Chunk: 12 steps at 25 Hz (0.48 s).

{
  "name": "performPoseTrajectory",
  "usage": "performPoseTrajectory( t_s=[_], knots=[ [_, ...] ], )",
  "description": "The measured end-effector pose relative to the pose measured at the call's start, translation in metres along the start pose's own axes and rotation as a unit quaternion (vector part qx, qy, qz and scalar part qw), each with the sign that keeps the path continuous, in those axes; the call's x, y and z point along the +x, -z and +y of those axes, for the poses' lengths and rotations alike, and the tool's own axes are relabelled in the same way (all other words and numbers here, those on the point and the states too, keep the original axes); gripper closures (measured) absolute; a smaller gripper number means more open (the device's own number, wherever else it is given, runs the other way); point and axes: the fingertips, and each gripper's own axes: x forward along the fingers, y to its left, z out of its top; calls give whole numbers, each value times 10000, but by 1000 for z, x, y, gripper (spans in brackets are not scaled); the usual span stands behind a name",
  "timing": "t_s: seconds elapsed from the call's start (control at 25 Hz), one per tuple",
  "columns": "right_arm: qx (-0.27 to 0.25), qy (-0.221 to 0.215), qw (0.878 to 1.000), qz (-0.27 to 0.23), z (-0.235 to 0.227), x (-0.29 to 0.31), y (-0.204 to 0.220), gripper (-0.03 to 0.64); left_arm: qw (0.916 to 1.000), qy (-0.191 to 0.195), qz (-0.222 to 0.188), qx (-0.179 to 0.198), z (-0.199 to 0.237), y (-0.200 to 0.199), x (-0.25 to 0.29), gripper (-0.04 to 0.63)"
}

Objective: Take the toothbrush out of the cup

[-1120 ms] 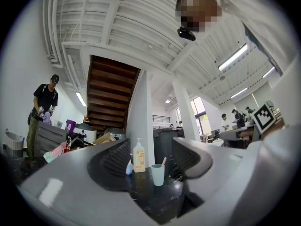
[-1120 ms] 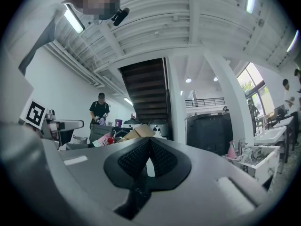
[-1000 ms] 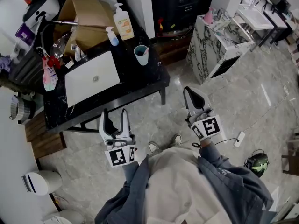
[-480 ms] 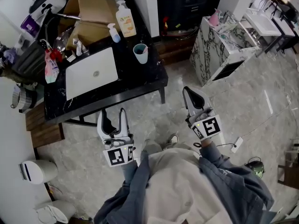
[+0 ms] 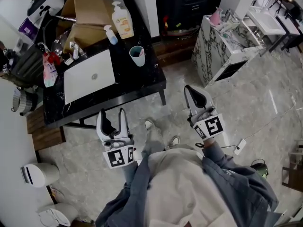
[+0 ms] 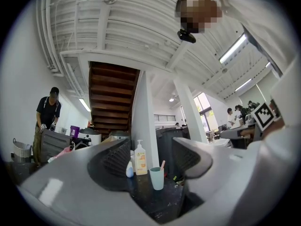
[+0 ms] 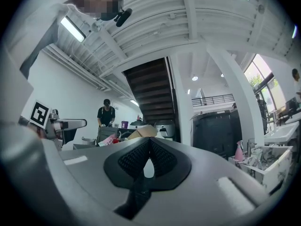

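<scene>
The toothbrush (image 6: 162, 164) stands in the cup (image 5: 137, 56) on the surface (image 5: 142, 82). Well apart from the cup, the left hand-held gripper (image 5: 112, 115) gapes wide, the right hand-held gripper (image 5: 193, 92) is closed, both empty

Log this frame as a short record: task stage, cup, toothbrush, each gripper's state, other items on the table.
stage: not started; both grippers are over the floor, short of the table
cup: teal, upright on the black table, toward its right side in the head view
toothbrush: pink, standing in the cup
left gripper: fingers apart, empty, aimed at the cup
right gripper: fingers together, empty
other items: closed white laptop, pump bottle, small spray bottle
</scene>
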Motion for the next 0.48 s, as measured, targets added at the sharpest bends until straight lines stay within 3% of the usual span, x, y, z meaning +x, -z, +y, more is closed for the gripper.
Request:
performPoseTrajectory(
  t_s=[0.48],
  knots=[
    [-177,250,9995,-84,-37,83,13,612,9994,303,-174,-85,28,34,91,299]
  ],
)
